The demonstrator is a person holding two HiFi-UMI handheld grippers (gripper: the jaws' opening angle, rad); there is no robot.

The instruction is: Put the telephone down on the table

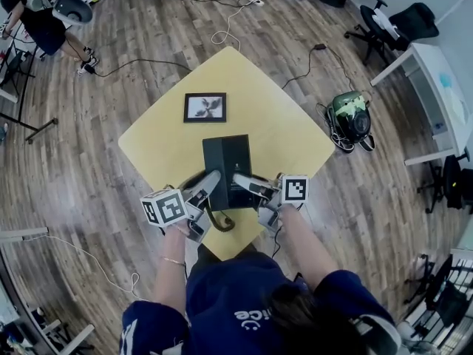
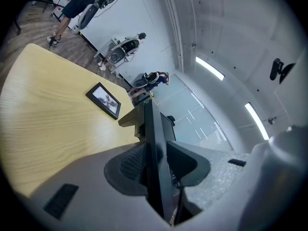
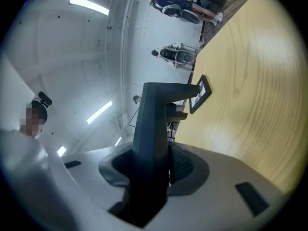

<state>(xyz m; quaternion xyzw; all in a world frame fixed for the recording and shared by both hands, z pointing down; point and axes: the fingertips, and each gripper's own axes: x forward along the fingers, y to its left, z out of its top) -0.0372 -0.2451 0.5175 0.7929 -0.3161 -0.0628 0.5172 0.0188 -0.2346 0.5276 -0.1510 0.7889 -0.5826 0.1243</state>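
Pinching the flat black telephone (image 1: 228, 165) by its near end, left gripper (image 1: 209, 186) and right gripper (image 1: 248, 184) fingers hold it lengthwise over the yellow bench (image 1: 288, 128).

One telephone (image 1: 228, 170); one picture frame (image 1: 205, 107); one table (image 1: 288, 135); two grippers: left gripper (image 1: 211, 198), right gripper (image 1: 253, 198)

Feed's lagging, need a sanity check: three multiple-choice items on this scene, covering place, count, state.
1. Where is the black-framed picture? A on the yellow wooden table, beyond the black flat telephone; B on the floor; C under the telephone.
2. How many tools grip the telephone? A none; B one; C two.
3. The picture is: A upright; B flat, face up; C face down.
1 A, head view shows it; 2 C, left tool and right tool both clamp it; 3 B, its image faces up.
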